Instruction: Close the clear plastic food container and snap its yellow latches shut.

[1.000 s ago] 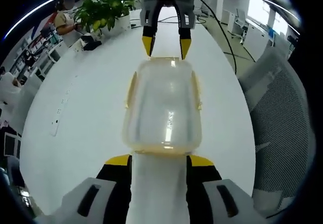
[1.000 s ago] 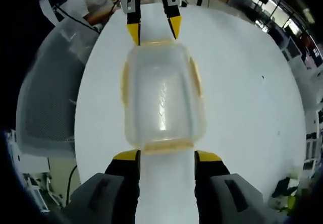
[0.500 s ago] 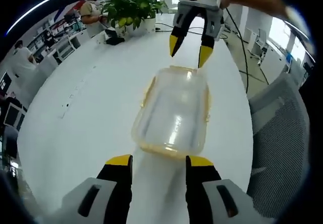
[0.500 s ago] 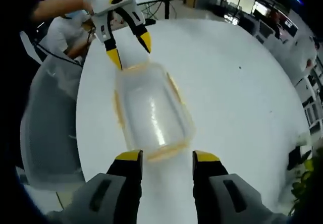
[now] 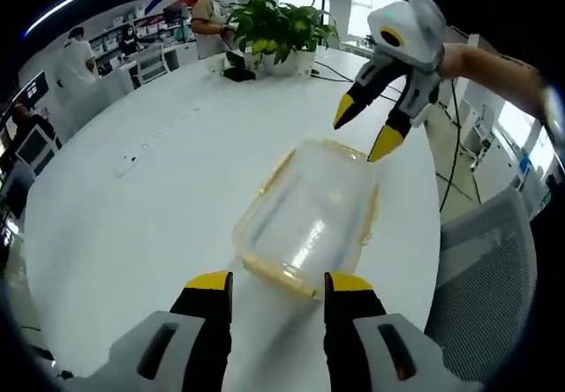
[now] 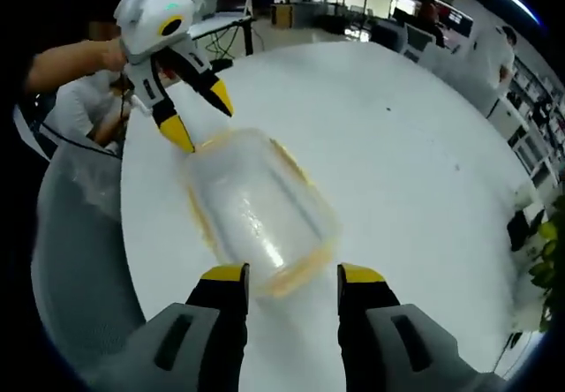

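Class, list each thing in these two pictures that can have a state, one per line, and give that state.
Clear plastic food container: lid on, resting on the white table.
Yellow latches: too blurred to tell whether snapped shut.
Left claw: open, holding nothing, at one end of the container.
Right claw: open, holding nothing, at the opposite end.
Potted plant: upright, at the table's far edge.
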{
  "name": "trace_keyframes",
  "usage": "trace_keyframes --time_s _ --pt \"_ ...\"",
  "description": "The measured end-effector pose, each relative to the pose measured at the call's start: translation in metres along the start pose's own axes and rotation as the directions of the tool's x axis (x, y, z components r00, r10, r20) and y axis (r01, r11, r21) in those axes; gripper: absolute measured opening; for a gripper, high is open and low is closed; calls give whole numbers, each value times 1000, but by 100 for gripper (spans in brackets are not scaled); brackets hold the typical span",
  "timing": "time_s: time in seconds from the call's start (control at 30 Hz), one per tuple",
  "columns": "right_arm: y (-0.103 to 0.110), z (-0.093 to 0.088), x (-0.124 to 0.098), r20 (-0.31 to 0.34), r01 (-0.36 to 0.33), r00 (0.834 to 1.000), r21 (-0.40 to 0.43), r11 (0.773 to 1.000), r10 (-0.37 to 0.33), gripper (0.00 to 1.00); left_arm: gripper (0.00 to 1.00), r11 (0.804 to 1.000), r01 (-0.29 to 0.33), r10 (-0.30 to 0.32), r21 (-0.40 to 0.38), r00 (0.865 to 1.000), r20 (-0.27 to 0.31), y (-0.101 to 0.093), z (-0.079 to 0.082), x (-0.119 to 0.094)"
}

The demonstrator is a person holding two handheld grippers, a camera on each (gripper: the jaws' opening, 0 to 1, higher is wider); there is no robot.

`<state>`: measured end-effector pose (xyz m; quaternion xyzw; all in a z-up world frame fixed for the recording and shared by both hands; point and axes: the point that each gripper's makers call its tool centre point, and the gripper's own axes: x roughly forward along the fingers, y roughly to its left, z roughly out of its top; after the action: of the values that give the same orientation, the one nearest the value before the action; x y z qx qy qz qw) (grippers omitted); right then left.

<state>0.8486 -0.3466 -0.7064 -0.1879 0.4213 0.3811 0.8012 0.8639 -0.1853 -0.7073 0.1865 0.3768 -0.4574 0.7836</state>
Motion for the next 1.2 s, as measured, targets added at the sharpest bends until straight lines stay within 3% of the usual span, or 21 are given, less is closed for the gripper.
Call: trace_keyframes --time_s 0.13,0.3,0.6,0.8,1.2 --pt "1 4 1 62 -7 998 133 991 -1 36 35 998 2 -2 -59 1000 4 -2 -4 3" --pt "2 1 3 77 -8 997 212 977 -9 37 34 989 6 -2 -149 1000 24 -5 -5 6" --pt "7 -3 14 80 -24 997 286 958 1 37 33 973 28 -21 -229 999 33 -12 -6 12" --pt "8 -2 16 76 -30 997 322 946 6 37 35 951 58 -56 -304 998 16 -17 -10 14" --pt "10 -2 20 64 -31 998 356 934 8 40 37 945 61 -56 -322 998 25 -18 -8 17"
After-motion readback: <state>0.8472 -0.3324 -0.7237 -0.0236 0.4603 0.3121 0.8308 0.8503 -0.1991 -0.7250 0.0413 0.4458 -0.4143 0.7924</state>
